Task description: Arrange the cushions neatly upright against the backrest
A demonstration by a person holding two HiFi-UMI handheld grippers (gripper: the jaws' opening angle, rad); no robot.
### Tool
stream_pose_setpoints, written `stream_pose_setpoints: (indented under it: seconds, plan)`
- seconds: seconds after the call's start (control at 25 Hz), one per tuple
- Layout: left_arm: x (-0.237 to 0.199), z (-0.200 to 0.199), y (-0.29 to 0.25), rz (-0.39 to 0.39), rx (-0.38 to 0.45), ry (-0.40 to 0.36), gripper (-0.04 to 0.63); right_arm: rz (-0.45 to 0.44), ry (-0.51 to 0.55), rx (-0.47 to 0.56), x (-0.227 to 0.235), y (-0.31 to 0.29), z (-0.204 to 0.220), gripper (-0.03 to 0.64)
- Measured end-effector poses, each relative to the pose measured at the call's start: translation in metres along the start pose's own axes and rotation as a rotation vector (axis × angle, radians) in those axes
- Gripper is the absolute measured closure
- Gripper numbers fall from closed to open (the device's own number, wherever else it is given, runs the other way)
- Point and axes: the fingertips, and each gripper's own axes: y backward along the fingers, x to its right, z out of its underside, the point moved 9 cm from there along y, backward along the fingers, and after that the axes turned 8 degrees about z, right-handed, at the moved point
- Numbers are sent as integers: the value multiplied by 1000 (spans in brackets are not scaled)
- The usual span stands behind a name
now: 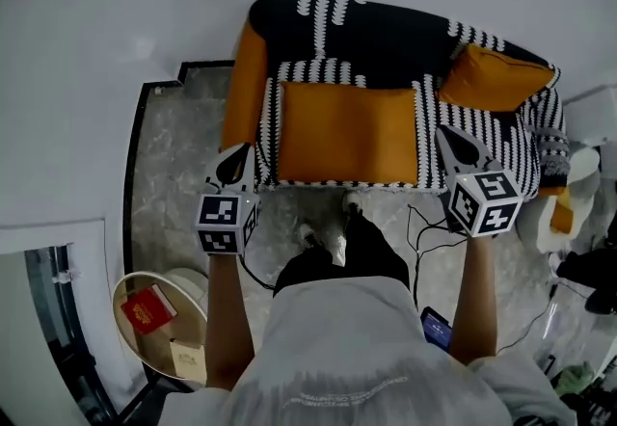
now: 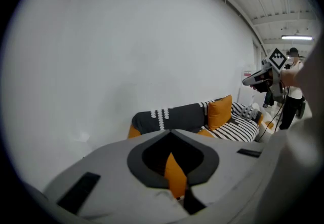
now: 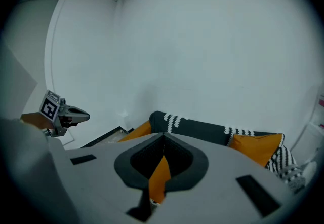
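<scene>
Left tool (image 1: 234, 164), right tool (image 1: 453, 145) closed, near sofa's (image 1: 347, 135) front edge

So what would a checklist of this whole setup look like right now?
Surface: sofa, with an orange seat pad beside a striped seat pad.
Job's things: orange cushion propped in the back right corner; grey patterned cushion at the right end.
Clutter: red book on a round side table.
Grippers: left tongs and right tongs both shut and empty, held in front of the sofa.
Cables: black cable on the floor by the person's feet.
Surroundings: marble floor, plain white wall.
</scene>
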Motion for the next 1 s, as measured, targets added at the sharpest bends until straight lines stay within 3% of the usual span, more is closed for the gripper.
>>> stream_pose_setpoints:
  seconds: [0.32, 0.72, 0.88, 1.0]
  plan:
    - [4, 38, -52, 66, -97, 13, 583, 41, -37, -92, 30, -18, 57, 614]
    - [0, 102, -110, 70, -306, 33, 583, 56, -130, -237, 55, -65, 137, 614]
    - [-1, 132, -131, 56, -417, 84, 581, 56, -164, -313, 64, -82, 170, 614]
    - [-1, 145, -147, 77, -444, 127, 548, 46, -179, -372, 72, -99, 194, 614]
